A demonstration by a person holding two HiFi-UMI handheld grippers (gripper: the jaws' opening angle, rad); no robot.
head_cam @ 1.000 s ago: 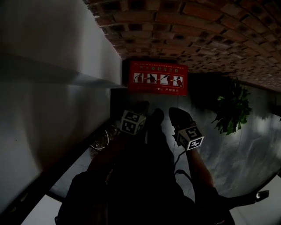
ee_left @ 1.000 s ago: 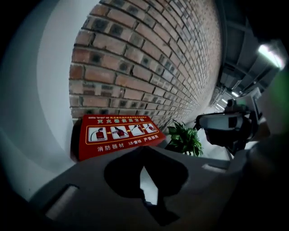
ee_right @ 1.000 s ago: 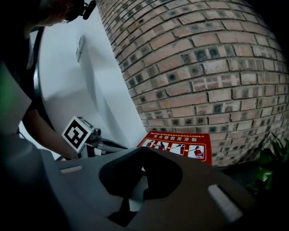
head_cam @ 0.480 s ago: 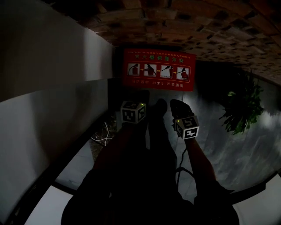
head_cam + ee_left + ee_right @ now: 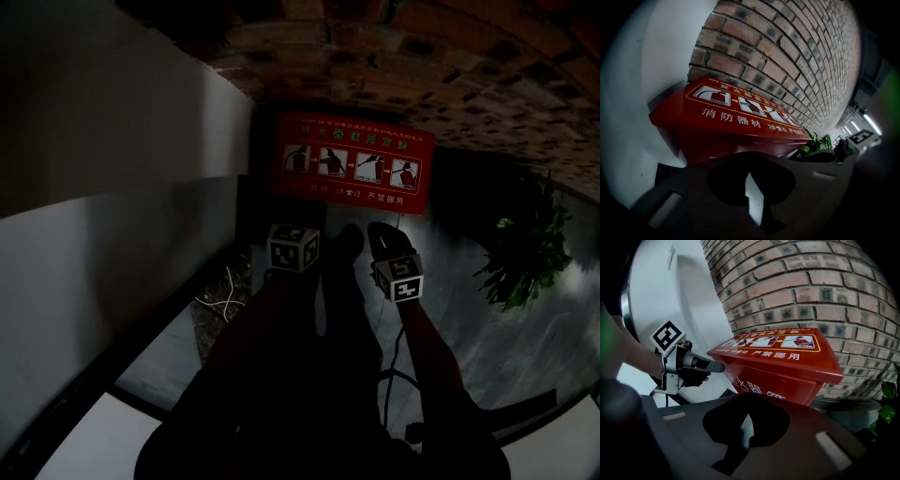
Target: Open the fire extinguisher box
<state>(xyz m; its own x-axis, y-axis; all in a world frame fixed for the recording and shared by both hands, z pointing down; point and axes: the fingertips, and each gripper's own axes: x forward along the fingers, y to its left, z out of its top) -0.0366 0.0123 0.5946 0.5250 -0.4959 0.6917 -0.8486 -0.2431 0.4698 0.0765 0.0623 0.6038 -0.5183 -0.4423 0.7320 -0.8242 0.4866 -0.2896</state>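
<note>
The red fire extinguisher box stands against the brick wall with its lid down and white pictograms on top. It fills the left gripper view and the right gripper view. My left gripper hangs just short of the box's left front; its jaws are together, with only a slit of floor between them. From the right gripper view, the left gripper tapers to one closed point near the box's corner. My right gripper hovers before the box's front with its jaws together, touching nothing.
A potted green plant stands right of the box. A pale wall runs along the left. A loose white cable lies on the glossy floor below it. The scene is very dark.
The head view has swung a little, so the box looks larger and nearer. Both grippers have edged slightly toward it. The lid stays down.
</note>
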